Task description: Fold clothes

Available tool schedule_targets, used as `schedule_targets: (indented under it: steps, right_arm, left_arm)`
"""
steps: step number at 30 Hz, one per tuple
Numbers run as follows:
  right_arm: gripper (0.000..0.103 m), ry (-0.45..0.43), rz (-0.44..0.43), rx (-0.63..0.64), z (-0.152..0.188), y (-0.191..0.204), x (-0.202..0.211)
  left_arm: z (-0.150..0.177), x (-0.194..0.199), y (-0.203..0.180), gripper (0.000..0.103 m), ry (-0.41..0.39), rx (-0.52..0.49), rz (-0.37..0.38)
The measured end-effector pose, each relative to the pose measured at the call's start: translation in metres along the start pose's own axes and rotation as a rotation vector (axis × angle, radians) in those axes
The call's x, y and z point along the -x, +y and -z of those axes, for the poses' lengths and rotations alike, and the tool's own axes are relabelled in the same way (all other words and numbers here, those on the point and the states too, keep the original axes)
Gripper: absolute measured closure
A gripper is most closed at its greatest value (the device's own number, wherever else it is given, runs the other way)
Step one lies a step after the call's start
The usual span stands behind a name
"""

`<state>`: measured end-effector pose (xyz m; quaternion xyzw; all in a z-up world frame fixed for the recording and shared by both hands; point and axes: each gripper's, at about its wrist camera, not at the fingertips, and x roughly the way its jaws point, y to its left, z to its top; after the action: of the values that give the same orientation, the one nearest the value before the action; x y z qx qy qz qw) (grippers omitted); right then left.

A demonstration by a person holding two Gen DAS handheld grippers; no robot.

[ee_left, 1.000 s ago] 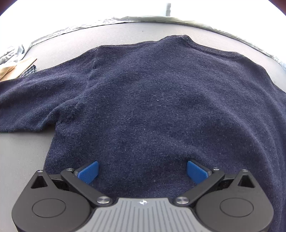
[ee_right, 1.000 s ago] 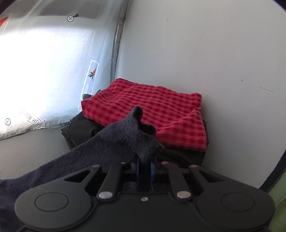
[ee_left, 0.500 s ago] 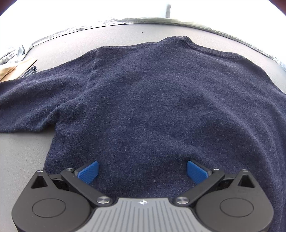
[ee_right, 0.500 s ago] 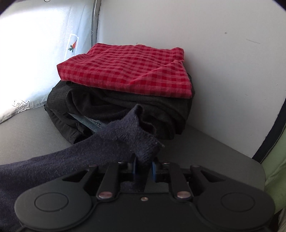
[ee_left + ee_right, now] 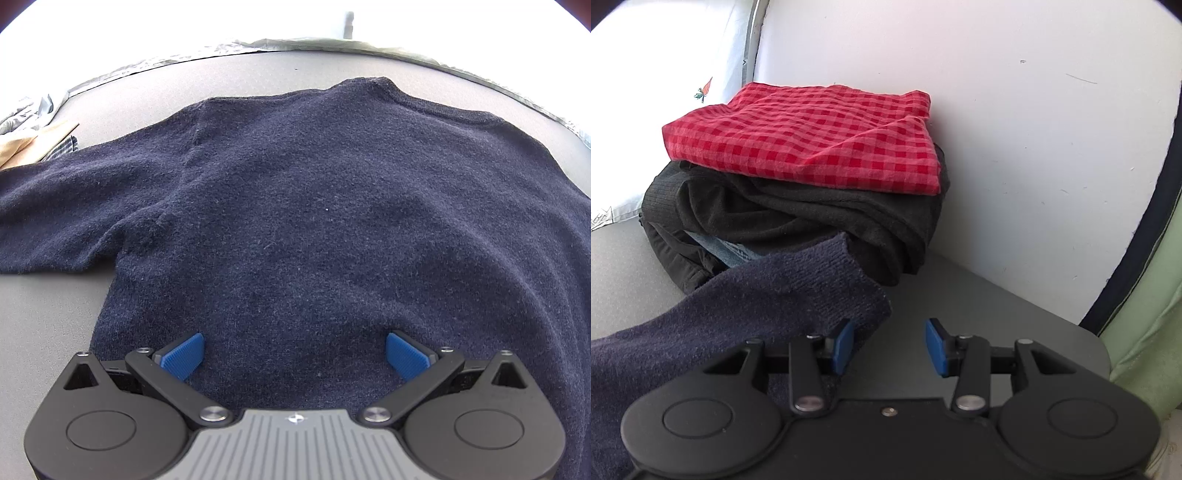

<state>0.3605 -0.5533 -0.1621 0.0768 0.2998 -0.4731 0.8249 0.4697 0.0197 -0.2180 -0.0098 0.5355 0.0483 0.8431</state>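
Released since earlier, sleeve cuff (image 5: 827,291) beside opening right tool (image 5: 889,345).

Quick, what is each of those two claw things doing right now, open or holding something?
Left gripper: open, poised over the navy sweater, gripping nothing.
Right gripper: jaws opening; the sweater's sleeve cuff lies against one pad, no longer pinched.

Grey tabletop (image 5: 44,332) has the navy sweater (image 5: 332,221) spread flat dead center, sleeve (image 5: 720,314) running out to 9 o'clock. Folded clothes pile (image 5: 798,206), red checked piece (image 5: 812,136) on top, at 11 o'clock.
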Motion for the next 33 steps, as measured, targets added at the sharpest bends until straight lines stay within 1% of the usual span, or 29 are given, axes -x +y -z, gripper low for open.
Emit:
schedule_targets:
  steps: [2,5,8,10,11,12,13,14,19,21,22,24,25,26,27,28,29,31,33]
  right_arm:
    - [0.058,0.018,-0.083,-0.056,0.0,-0.005,0.001]
    - [0.052,0.045,-0.201,-0.148,0.003,-0.013,-0.005]
    - [0.051,0.105,-0.267,-0.241,0.007,-0.02,-0.026]
    - [0.052,0.155,-0.295,-0.344,0.014,-0.027,-0.04]
    - [0.06,0.177,-0.304,-0.391,0.017,-0.031,-0.045]
    - [0.073,0.195,-0.317,-0.427,0.019,-0.033,-0.05]
    - [0.084,0.205,-0.331,-0.442,0.021,-0.034,-0.051]
    - [0.091,0.21,-0.33,-0.438,0.021,-0.033,-0.051]
    - [0.094,0.195,-0.277,-0.408,0.018,-0.025,-0.03]
    - [0.092,0.214,-0.255,-0.391,0.019,-0.021,-0.034]
    - [0.091,0.225,-0.246,-0.358,0.018,-0.018,-0.042]
    - [0.082,0.226,-0.226,-0.294,0.015,-0.012,-0.047]
    - [0.081,0.225,-0.219,-0.265,0.014,-0.01,-0.047]
    - [0.076,0.221,-0.213,-0.238,0.012,-0.008,-0.046]
    - [0.064,0.21,-0.215,-0.23,0.012,-0.008,-0.04]
    - [0.059,0.198,-0.223,-0.233,0.014,-0.009,-0.034]
    - [0.057,0.197,-0.236,-0.24,0.018,-0.011,-0.027]
    - [0.056,0.227,-0.276,-0.256,0.029,-0.012,-0.015]
    - [0.056,0.266,-0.326,-0.239,0.044,-0.011,-0.005]
  left_arm:
    - [0.002,0.001,0.0,0.0,-0.01,0.005,-0.003]
    - [0.005,0.002,-0.001,0.0,-0.026,0.013,-0.009]
    - [0.005,0.002,0.0,0.0,-0.034,0.012,-0.007]
    - [0.006,0.002,0.0,0.0,-0.037,0.012,-0.006]
    - [0.006,0.002,0.0,0.0,-0.039,0.012,-0.006]
    - [0.006,0.002,0.0,0.0,-0.041,0.012,-0.007]
    - [0.007,0.002,0.0,0.0,-0.044,0.013,-0.007]
    - [0.007,0.002,0.0,0.0,-0.046,0.013,-0.007]
    - [0.007,0.002,0.0,0.0,-0.05,0.014,-0.008]
    - [0.008,0.002,0.0,0.0,-0.052,0.014,-0.008]
    - [0.008,0.002,0.0,0.0,-0.053,0.014,-0.008]
    - [0.008,0.002,0.0,0.0,-0.051,0.012,-0.007]
    - [0.007,0.002,0.0,0.0,-0.048,0.011,-0.006]
    - [0.006,0.002,0.0,0.0,-0.043,0.011,-0.006]
    - [0.006,0.002,0.001,0.0,-0.039,0.01,-0.005]
    - [0.008,0.004,0.002,0.0,-0.04,0.007,-0.013]
    - [0.012,0.007,0.004,0.0,-0.047,0.001,-0.031]
    - [0.02,0.014,0.008,0.0,-0.061,-0.013,-0.069]
    - [0.034,0.023,0.015,0.0,-0.085,-0.038,-0.141]
